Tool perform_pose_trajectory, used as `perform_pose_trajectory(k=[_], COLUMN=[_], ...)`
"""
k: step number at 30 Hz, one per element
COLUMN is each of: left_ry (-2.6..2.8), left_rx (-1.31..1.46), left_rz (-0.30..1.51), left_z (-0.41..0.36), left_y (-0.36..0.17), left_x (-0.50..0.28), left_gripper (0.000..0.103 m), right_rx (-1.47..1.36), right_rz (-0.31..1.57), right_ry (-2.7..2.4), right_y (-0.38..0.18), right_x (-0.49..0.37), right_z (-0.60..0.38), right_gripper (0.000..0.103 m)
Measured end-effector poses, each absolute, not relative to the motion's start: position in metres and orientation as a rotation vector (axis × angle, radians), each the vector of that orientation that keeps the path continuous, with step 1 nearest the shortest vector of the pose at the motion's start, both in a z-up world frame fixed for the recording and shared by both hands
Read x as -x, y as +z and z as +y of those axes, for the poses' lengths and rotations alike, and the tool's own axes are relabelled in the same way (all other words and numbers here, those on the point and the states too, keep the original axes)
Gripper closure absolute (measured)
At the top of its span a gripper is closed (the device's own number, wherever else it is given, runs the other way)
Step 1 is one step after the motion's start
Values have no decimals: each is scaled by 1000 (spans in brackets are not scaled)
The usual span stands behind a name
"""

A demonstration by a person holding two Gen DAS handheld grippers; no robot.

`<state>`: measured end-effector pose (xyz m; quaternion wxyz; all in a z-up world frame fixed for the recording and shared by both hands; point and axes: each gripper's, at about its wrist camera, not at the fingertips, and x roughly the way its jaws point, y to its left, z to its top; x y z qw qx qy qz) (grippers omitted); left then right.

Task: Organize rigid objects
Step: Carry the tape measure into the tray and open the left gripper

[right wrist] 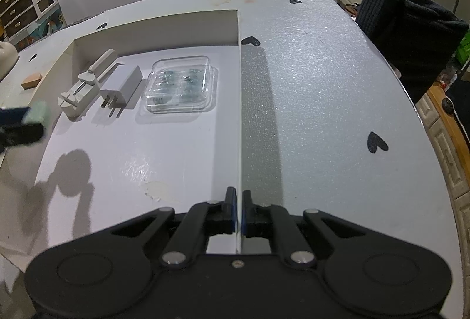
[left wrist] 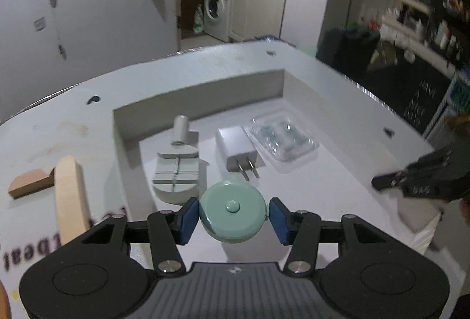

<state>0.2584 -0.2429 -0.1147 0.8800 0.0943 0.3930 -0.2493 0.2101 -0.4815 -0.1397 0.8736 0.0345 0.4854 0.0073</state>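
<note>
Left gripper point(left wrist: 233, 211) clamps round green tape measure point(left wrist: 233, 210), held above box floor. Right gripper point(right wrist: 239, 211) pinches right wall of white box point(right wrist: 239, 113). Beyond, in a row along the box: gray tool point(left wrist: 177, 169), white charger point(left wrist: 236, 150), clear plastic pack point(left wrist: 283, 139).

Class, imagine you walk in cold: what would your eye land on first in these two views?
First, the mint-green round case, clamped between the left gripper pads above the white tray. Next, the row along the tray's back: grey tool, white plug adapter, clear blister pack. The right gripper pinches the tray's side wall.
</note>
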Motion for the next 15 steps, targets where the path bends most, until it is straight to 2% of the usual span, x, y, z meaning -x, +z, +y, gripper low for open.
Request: perform_pose_trajectory(k=[12,13,15], left_ry=[-469,-466,-458], left_rx=[-220,-212,-201], left_rz=[882,882,880], left_z=[-245,-244,-243], left_y=[-134,-134,-134], left_x=[-278,-278,-278], left_gripper=[48,46,24], right_rx=[-88,-88,-86], right_rz=[1009,1009,1010], right_ry=[16,17,18], right_y=[-140,-139,-139], right_x=[-208,-208,-208], right_z=[-484,-485,-485], right_gripper=[99,99,99])
